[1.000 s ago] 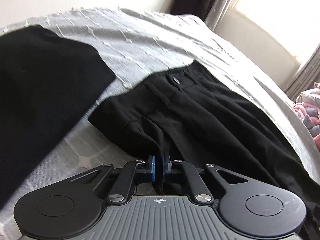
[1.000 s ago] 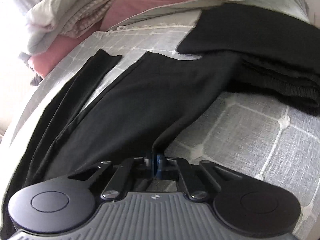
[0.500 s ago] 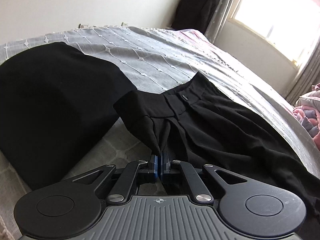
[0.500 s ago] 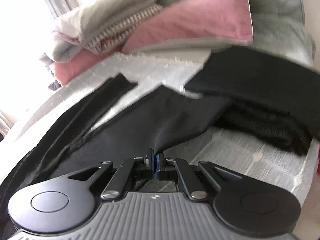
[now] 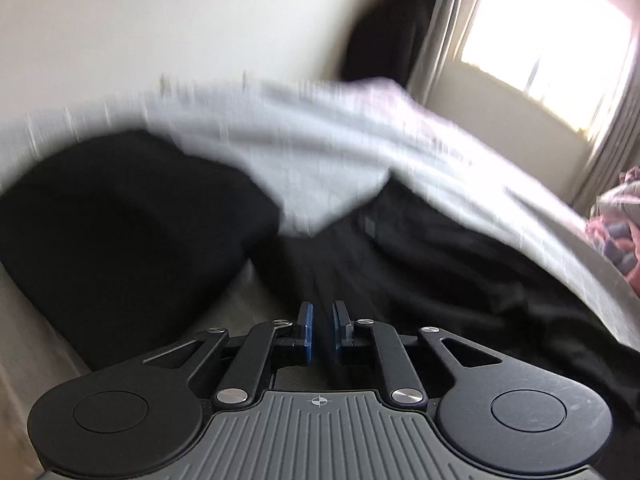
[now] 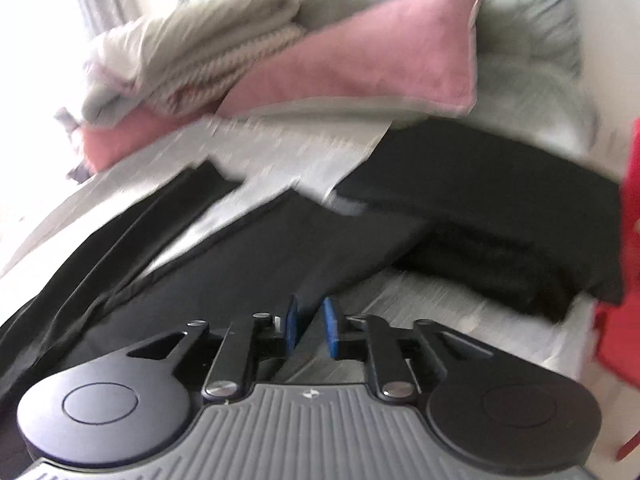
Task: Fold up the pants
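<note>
The black pants (image 5: pixel 420 264) lie spread on the bed, waistband and button (image 5: pixel 368 224) toward the far side. Their legs (image 6: pixel 240 256) stretch away to the left in the right wrist view. My left gripper (image 5: pixel 322 320) hovers over the waist end with its jaws opening. A narrow gap shows between the blue pads (image 5: pixel 307 332), which press on nothing. My right gripper (image 6: pixel 310 320) is over a leg's edge, its jaws opening too. Dark cloth shows in the gap, loose of the pads. Both views are blurred.
A folded black garment (image 5: pixel 120 232) lies left of the pants and appears again as a black garment (image 6: pixel 500 208). Pink pillow (image 6: pixel 360 68) and folded blankets (image 6: pixel 192 64) pile at the bed's head. A red object (image 6: pixel 628 240) is at the right edge. Window (image 5: pixel 540 40) beyond the grey bedcover (image 5: pixel 320 136).
Both grippers held pinched pants fabric and lifted it; now both pairs of pads have parted and the fabric has dropped away. Both cameras have risen and tilted up.
</note>
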